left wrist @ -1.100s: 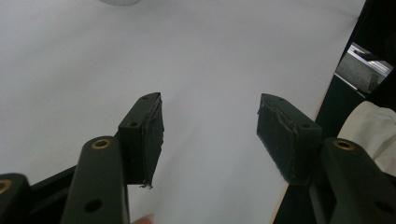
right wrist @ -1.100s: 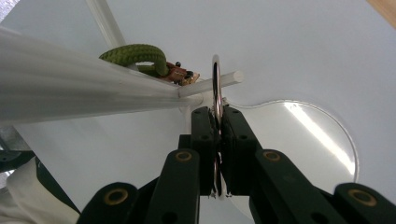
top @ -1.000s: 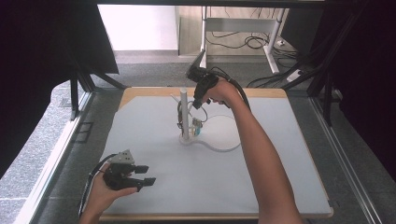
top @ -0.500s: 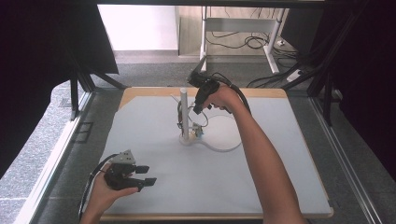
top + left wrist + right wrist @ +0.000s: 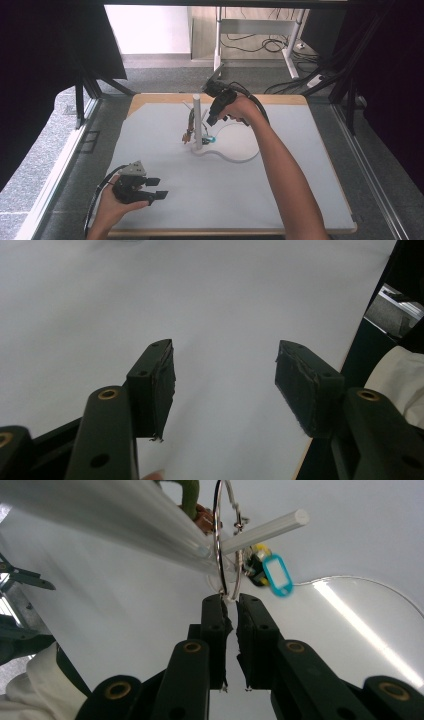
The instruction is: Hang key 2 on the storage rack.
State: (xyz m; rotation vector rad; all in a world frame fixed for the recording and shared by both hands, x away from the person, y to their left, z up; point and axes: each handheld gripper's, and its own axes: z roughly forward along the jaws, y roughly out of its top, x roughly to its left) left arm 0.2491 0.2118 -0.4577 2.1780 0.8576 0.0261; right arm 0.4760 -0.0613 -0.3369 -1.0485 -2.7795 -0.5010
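A white stand with an upright post [image 5: 197, 120] and a rounded base [image 5: 235, 146] sits mid-table. My right gripper [image 5: 210, 120] hovers beside the post, shut on the lower edge of a thin metal key ring [image 5: 218, 540]. That ring crosses a white side peg [image 5: 265, 527]; I cannot tell whether the peg passes through it. A blue key tag [image 5: 278, 575] [image 5: 210, 140] dangles from the ring, with a small yellow and black piece behind it. My left gripper [image 5: 154, 188] rests low near the table's front left, open, with bare white surface between its pads [image 5: 152, 385].
A green and brown hanging item [image 5: 189, 128] [image 5: 192, 500] is on the far side of the post. The white mat [image 5: 280, 190] covers the wooden table. Black curtains, frame legs and floor cables [image 5: 265, 47] surround the table.
My right gripper has drifted slightly lower and nearer the post with the ring. The left gripper has stayed put.
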